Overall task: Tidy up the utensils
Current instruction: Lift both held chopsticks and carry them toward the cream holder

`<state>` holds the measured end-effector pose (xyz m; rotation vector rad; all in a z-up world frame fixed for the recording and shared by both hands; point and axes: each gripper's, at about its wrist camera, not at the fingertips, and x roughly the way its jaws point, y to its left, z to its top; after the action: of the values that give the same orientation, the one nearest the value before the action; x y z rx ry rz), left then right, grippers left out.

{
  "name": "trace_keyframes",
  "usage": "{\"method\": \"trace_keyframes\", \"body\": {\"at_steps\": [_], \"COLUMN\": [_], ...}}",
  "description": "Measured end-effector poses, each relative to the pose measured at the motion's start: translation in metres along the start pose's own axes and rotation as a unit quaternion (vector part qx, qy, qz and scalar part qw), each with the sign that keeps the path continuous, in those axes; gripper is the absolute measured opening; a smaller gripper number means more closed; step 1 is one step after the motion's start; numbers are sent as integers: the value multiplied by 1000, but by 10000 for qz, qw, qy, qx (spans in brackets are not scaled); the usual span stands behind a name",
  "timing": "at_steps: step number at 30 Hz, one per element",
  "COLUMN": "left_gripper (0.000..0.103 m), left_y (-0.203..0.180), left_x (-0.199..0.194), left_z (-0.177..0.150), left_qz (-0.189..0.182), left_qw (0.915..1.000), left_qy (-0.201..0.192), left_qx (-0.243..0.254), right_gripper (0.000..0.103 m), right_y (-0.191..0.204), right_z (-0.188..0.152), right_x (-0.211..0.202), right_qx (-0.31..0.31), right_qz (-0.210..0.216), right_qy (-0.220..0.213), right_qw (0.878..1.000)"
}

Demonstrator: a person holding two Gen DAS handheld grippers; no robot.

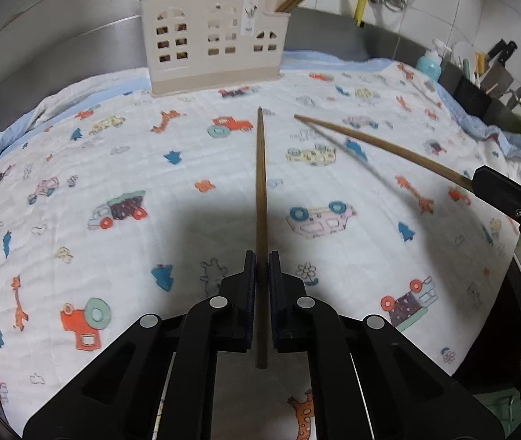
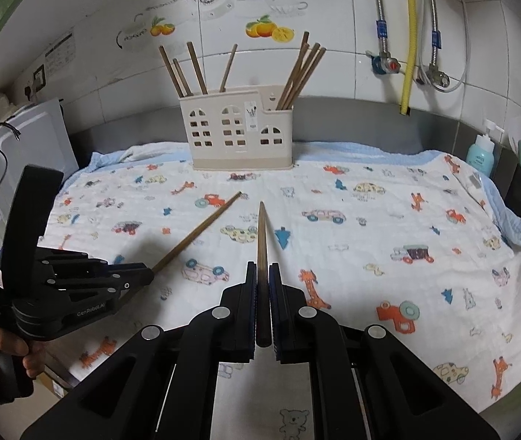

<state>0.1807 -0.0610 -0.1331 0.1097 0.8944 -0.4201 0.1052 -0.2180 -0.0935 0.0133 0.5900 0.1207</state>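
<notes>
Chopstick clamped in left gripper, second chopstick clamped in right gripper, both aimed at far beige holder on patterned cloth.

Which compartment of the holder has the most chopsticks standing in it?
The right-end compartment of the beige plastic house-shaped utensil holder: its bundle of brown wooden chopsticks is the thickest. The left section holds three, the middle one.

cartoon-print cloth | soap bottle | yellow hose | knives
</notes>
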Motion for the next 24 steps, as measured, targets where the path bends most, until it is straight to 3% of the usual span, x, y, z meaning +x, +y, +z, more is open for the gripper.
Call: {"method": "trace_keyframes", "body": {"at_steps": [11, 16, 24], "left_gripper": [6, 6, 6], "left_y": [3, 1, 7], "left_x": [-45, -43, -14], "left_z": [25, 19, -13], "left_qz": [-124, -89, -62], "left_qw": [9965, 9967, 9992], "left_qy": [-828, -790, -396], "left_qx": [55, 163, -3], "right_gripper": [7, 7, 7], "right_y": [-1, 1, 1], "right_z": [39, 42, 34], "right_x": [-18, -20, -17], "right_qx": [-212, -260, -190], "right_qz": [75, 62, 85], "right_qy": [-376, -404, -338], "right_qw": [9990, 9988, 9992]}}
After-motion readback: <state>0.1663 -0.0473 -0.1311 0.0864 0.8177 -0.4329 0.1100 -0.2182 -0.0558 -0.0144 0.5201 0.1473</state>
